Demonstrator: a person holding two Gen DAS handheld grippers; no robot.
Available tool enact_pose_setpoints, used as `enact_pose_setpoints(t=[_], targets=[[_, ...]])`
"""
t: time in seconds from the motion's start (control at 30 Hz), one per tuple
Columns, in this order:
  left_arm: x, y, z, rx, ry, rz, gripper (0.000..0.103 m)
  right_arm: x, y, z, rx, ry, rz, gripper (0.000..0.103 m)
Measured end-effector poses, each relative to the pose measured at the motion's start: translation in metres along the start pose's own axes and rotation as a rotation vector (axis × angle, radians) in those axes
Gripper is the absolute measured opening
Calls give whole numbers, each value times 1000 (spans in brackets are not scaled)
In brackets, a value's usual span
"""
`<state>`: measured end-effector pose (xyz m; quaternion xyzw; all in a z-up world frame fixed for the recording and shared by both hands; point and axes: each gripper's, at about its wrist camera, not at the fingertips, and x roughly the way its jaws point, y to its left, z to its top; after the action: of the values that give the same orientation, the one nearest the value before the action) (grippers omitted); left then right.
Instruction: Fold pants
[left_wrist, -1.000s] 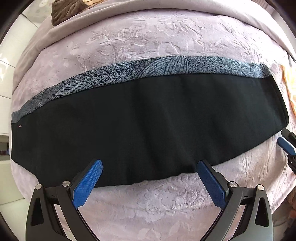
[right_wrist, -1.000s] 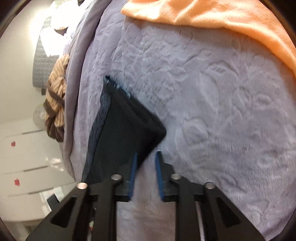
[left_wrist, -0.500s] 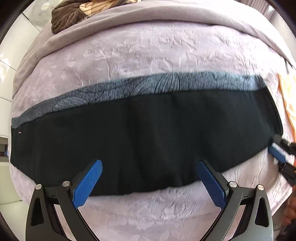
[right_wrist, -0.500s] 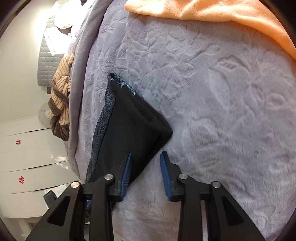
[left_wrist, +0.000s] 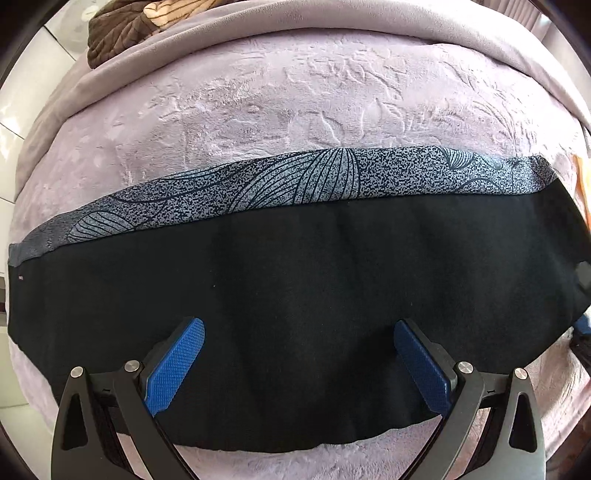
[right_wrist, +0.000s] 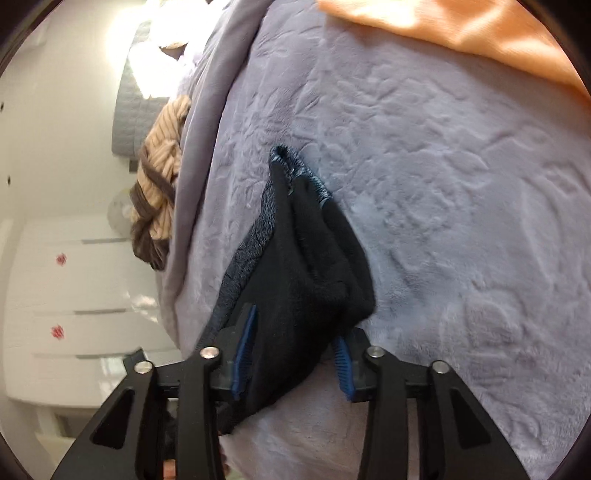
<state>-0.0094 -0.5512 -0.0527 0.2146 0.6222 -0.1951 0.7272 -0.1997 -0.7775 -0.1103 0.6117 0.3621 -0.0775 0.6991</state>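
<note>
The black pants (left_wrist: 295, 280), with a grey patterned strip (left_wrist: 295, 181) along their far edge, lie stretched left to right across a lilac bed cover (left_wrist: 280, 96). My left gripper (left_wrist: 299, 354) is open wide, low over the pants' near edge, holding nothing. My right gripper (right_wrist: 291, 354) sits at the pants' right end (right_wrist: 306, 258). Its jaws stand partly open with the bunched black fabric between them. The blue fingertips (right_wrist: 341, 358) do not press the cloth. It shows at the far right of the left wrist view (left_wrist: 581, 325).
An orange cloth (right_wrist: 461, 26) lies on the bed beyond the pants' right end. A brown and beige striped garment (right_wrist: 159, 192) is heaped at the bed's far edge, also in the left wrist view (left_wrist: 122, 26). White cabinets (right_wrist: 55, 295) stand beside the bed.
My right gripper moved forward and its jaws now straddle the pants' right end, which has bunched up. My left gripper moved closer over the pants' near edge, still open.
</note>
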Motion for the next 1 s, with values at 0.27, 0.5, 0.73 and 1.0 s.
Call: enact_pose_setpoints(t=[0.27,0.5,0.73,1.0], targets=[[-14,30,20,-52,-74,-11,76,16,-9,6,68,6,128,16],[27,1,26,32,-121,-14,77,7,5,0,49,-11,223,15],[11,23,33,4,-112,-43,78,3,36,-1,-34,-13,181,15],[34,43,72,-32,-113,5,83,-6,85,-13,-189,-19,127,15]])
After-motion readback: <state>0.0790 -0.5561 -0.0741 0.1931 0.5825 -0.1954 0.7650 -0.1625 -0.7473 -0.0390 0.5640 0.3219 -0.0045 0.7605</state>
